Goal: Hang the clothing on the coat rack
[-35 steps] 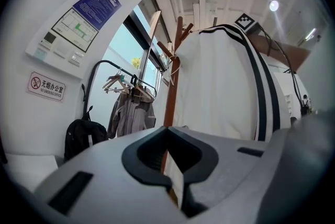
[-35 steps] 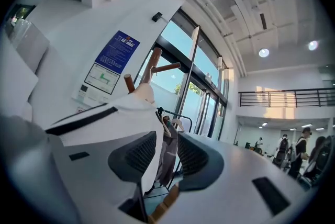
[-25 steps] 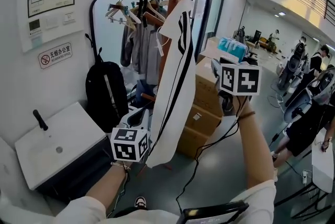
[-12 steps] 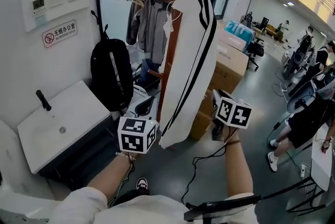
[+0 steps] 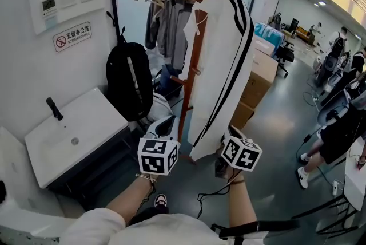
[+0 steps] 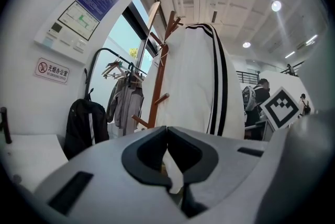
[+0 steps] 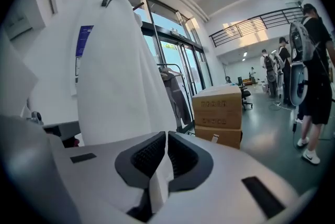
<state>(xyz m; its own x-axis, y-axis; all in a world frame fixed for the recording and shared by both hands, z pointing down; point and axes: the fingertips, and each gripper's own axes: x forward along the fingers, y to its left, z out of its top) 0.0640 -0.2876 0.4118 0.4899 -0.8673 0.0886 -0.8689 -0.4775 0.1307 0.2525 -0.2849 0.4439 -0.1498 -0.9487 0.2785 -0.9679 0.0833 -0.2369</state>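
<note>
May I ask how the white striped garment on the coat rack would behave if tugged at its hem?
The white garment is probably floppy: it hangs limp from the coat rack. It looks like thin cloth, so likely light. A sideways tug might slip it off, as only its top seems hooked there.

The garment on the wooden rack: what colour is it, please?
White garment with black stripes; clearest in head view.

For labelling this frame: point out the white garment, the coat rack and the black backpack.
white garment [image 5: 220, 55], head view, plain front panel.
coat rack [image 5: 190, 90], head view, bare wooden pole.
black backpack [image 5: 128, 80], head view, its middle.
</note>
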